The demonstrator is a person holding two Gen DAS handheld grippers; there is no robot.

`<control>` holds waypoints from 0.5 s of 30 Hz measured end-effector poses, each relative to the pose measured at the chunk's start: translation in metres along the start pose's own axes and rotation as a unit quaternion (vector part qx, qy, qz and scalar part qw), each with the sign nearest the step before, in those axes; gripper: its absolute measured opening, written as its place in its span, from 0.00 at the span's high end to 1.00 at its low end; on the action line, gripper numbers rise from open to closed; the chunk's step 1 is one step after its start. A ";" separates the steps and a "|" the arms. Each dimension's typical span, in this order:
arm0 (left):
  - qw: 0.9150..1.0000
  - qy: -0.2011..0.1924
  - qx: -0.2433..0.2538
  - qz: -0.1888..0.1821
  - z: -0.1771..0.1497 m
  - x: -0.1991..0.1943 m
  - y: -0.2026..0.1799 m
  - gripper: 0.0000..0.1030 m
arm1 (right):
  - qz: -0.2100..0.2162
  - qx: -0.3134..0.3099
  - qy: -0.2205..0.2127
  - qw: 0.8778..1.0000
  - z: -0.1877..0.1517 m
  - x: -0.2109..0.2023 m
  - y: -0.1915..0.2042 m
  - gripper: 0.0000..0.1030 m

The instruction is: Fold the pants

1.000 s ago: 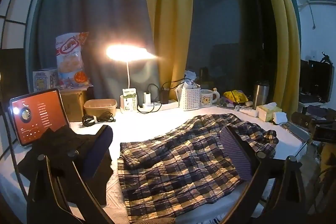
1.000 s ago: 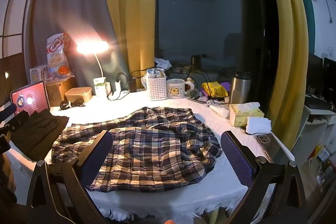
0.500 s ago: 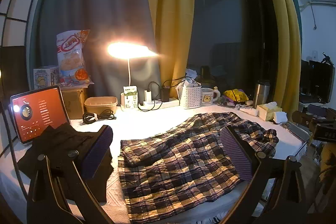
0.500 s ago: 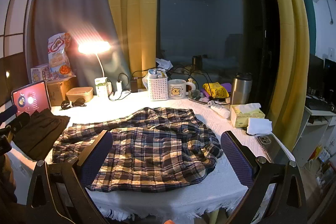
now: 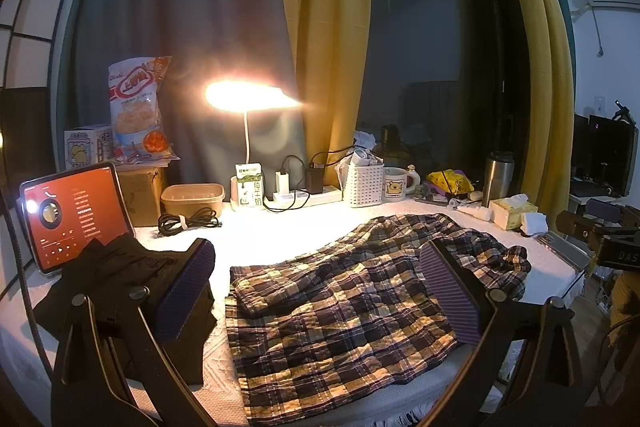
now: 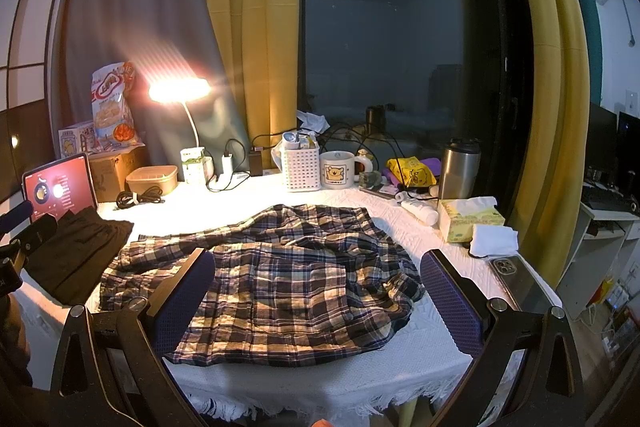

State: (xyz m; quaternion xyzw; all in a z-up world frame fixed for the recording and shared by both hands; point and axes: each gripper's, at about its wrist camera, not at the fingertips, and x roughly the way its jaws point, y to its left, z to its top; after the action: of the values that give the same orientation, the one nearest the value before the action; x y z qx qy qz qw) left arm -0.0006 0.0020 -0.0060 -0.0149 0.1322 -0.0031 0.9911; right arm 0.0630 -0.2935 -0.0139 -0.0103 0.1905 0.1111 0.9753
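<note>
Plaid pants (image 5: 340, 303) (image 6: 280, 279) in dark blue, yellow and white lie spread and wrinkled over the white-covered table (image 6: 320, 383). My left gripper (image 5: 316, 291) hovers open above the table's near left part, its purple pads (image 5: 188, 291) wide apart with nothing between them. Above the front edge my right gripper (image 6: 316, 299) also stands open, its jaws spanning the middle of the pants without touching them. The other gripper shows at the far edge of each view.
A dark folded garment (image 5: 116, 291) lies left of the pants, before a lit tablet (image 5: 68, 215). Along the back stand a glowing lamp (image 5: 248, 99), a basket (image 6: 301, 167), a mug (image 6: 338, 173), a steel flask (image 6: 459, 169). A tissue box (image 6: 468, 219) and phone (image 6: 516, 279) lie right.
Both views have risen and drawn back a little from the table. The pants have not moved and both grippers stay open.
</note>
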 end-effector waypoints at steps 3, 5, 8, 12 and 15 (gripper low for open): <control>1.000 0.000 -0.001 0.000 0.000 0.000 0.000 0.02 | 0.000 -0.001 0.000 1.000 0.000 0.000 0.000 0.00; 1.000 0.000 0.000 0.000 0.000 0.000 0.000 0.02 | 0.000 0.000 0.000 1.000 0.000 0.000 0.001 0.00; 1.000 0.001 0.000 0.000 0.000 0.000 0.000 0.02 | 0.000 0.000 0.000 1.000 -0.001 0.000 0.001 0.00; 1.000 0.001 -0.001 0.000 0.000 0.000 0.000 0.02 | 0.000 0.000 0.000 1.000 -0.001 0.000 0.001 0.00; 1.000 0.001 -0.001 0.000 0.000 0.000 0.000 0.02 | 0.000 -0.001 0.000 1.000 -0.001 0.000 0.001 0.00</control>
State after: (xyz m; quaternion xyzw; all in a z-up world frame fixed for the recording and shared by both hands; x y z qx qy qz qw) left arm -0.0003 0.0017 -0.0060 -0.0156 0.1330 -0.0025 0.9910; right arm 0.0626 -0.2923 -0.0144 -0.0109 0.1904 0.1113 0.9753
